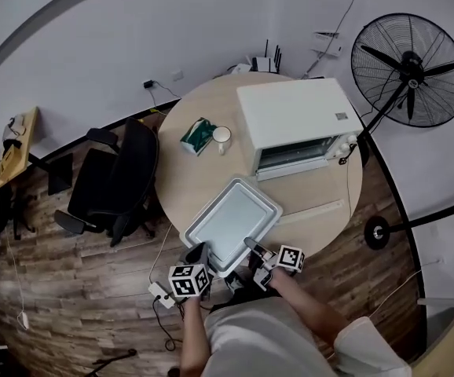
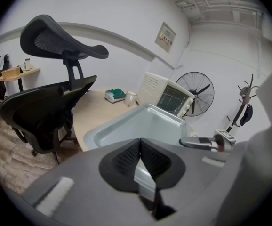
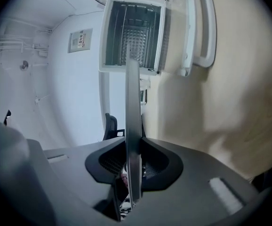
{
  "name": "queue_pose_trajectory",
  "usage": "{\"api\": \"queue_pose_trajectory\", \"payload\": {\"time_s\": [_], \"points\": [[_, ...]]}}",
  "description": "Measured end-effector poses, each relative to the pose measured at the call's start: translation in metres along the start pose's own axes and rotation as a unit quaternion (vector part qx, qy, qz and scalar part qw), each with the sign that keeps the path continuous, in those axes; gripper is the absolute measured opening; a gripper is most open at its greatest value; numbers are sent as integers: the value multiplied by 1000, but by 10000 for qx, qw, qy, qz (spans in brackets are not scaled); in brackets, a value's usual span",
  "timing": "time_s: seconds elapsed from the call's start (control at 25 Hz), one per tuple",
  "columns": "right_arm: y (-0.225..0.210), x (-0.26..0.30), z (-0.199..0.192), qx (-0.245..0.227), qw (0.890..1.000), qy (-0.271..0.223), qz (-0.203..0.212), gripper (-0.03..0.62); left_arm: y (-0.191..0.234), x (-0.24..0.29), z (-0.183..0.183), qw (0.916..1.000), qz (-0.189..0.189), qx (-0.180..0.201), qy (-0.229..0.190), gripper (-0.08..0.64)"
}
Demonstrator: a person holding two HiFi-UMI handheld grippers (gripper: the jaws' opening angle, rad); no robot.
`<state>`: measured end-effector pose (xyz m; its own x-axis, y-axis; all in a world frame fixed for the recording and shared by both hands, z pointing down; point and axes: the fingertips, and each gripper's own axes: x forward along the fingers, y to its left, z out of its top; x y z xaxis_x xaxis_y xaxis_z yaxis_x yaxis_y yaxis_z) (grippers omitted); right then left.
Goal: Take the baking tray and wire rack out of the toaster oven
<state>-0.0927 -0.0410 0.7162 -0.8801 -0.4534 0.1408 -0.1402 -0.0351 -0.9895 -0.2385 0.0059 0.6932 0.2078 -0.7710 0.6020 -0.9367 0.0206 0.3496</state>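
Baking tray [image 1: 232, 220] out of toaster oven [image 1: 294, 120], at near edge of bench [image 1: 188, 179]. Near rim clamped by jaws of left gripper [image 1: 198, 254] and of right gripper [image 1: 252, 246] alike. Probably light, stiff, slick sheet metal; best held by the rolled rim, level.

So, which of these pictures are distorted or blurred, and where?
Head view: fisheye curves the wall behind the table. Left gripper view: dark corners, baking tray fairly sharp. Right gripper view: table smeared at the right, toaster oven clear.

tray [image 1: 231, 220] 1 | oven [image 1: 290, 115] 1 | cup [image 1: 221, 135] 1 | fan [image 1: 408, 69] 1 | claws [image 1: 199, 252] [image 1: 251, 245] 2
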Motion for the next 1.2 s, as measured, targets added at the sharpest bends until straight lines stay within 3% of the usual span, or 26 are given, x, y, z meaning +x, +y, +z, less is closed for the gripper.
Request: {"api": "queue_pose_trajectory", "payload": {"time_s": [0.64, 0.96, 1.2], "points": [[-49, 109, -8, 99, 9971, -34, -748, 77, 31, -54, -20, 9986, 179, -266, -411, 55], [-61, 129, -3, 263, 9938, -73, -1077, 76, 38, -59, -19, 9976, 255, -371, -518, 56], [-73, 131, -6, 311, 9852, 8, -1683, 71, 46, -55, -17, 9967, 339, -474, -559, 57]]}}
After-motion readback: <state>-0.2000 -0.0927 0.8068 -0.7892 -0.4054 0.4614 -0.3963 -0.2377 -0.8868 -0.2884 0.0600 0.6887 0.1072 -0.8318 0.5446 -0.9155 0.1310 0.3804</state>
